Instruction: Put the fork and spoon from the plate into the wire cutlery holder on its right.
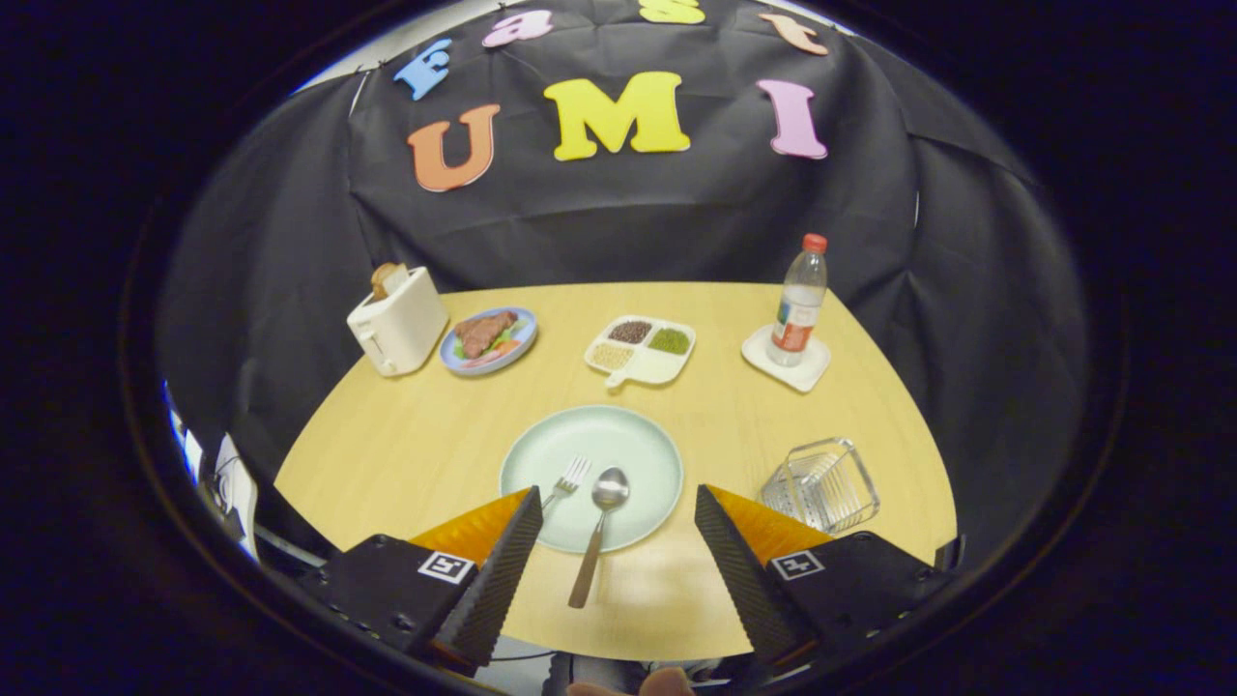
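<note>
Gripper view has the tongs (614, 522) spread wide and holding nothing, spoon (599, 527) lying between them on the plate (643, 449), fork (568, 480) by the left finger, wire cutlery holder (821, 485) just beyond the right.

Two plates (591, 478) (488, 340), one fork (568, 479), one spoon (599, 527), one bottle (800, 302)
</note>
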Motion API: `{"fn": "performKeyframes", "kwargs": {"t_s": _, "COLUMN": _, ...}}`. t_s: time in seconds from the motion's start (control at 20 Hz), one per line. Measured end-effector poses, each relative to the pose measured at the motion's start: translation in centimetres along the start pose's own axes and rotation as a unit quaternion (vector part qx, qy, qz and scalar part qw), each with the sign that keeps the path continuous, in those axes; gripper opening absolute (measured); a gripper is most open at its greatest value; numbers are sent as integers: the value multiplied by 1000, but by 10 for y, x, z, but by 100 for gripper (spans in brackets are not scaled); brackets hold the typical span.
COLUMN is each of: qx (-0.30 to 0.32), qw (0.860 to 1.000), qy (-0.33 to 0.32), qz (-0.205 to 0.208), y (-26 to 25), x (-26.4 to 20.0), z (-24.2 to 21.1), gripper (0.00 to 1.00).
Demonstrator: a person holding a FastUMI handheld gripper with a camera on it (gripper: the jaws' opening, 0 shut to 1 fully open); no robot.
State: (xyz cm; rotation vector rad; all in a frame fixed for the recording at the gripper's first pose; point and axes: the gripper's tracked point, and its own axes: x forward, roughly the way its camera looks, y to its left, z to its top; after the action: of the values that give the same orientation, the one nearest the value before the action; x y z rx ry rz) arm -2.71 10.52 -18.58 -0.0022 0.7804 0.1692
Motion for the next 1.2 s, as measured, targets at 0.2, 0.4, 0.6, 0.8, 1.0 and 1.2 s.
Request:
{"fn": "performKeyframes", "kwargs": {"t_s": 0.2, "qx": -1, "qw": 999, "qy": 44, "qz": -10, "y": 11, "x": 22, "z": -30, "gripper": 96}}
{"fn": "performKeyframes", "kwargs": {"t_s": 0.4, "qx": 6, "qw": 997, "qy": 82, "qz": -5, "y": 21, "x": 43, "z": -56, "gripper": 96}}
{"fn": "performKeyframes", "kwargs": {"t_s": 0.6, "qx": -3, "qw": 994, "qy": 107, "qz": -14, "y": 22, "x": 60, "z": -76, "gripper": 95}}
{"fn": "performKeyframes", "kwargs": {"t_s": 0.8, "qx": -2, "qw": 990, "qy": 139, "qz": -18, "y": 20, "x": 79, "z": -99, "gripper": 80}}
{"fn": "performKeyframes", "kwargs": {"t_s": 1.0, "qx": 21, "qw": 985, "qy": 169, "qz": -7, "y": 24, "x": 91, "z": -108, "gripper": 57}}
{"fn": "performKeyframes", "kwargs": {"t_s": 1.2, "qx": 24, "qw": 984, "qy": 175, "qz": -11, "y": 21, "x": 89, "z": -107, "gripper": 17}}
